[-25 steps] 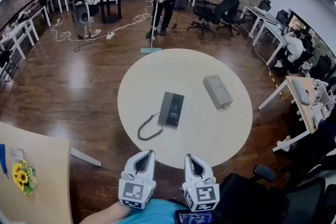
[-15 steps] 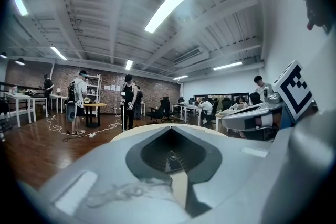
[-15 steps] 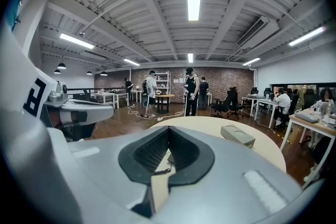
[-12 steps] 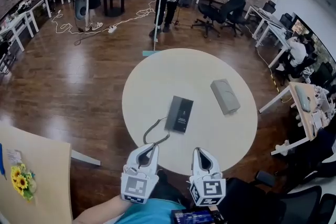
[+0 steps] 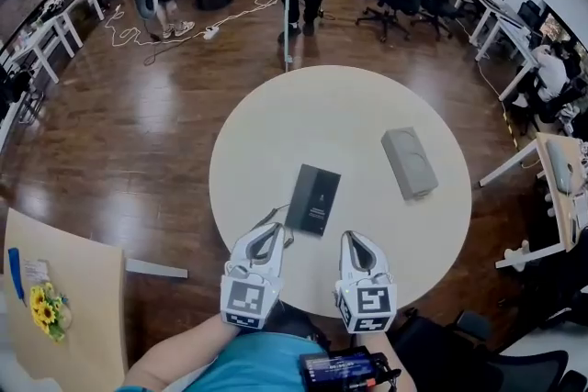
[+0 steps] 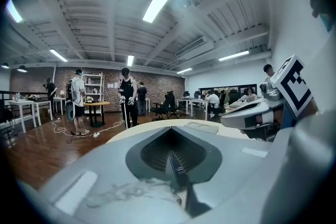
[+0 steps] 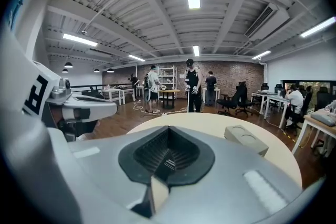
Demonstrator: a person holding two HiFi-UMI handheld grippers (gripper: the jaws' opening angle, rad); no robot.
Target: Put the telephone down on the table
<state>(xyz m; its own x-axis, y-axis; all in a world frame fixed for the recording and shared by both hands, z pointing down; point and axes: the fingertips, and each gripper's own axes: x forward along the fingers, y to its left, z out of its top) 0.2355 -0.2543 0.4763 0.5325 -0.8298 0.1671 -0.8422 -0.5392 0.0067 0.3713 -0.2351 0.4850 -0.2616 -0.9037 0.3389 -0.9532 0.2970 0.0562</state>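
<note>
Left hand-held gripper (image 5: 272,230) and right hand-held gripper (image 5: 352,240), jaws together and empty, near the telephone (image 5: 313,199) on the bench (image 5: 303,119); I should open wide before straddling it.

Telephone (image 5: 314,199): a flat, dark rectangular unit with a small patch of pale print on its upper face. It lay flat, slightly askew, just near of the centre of the round cream tabletop (image 5: 340,115). A grey coiled cord (image 5: 269,219) ran from its near-left corner across the tabletop towards the near edge, where its end passed out of sight.
</note>
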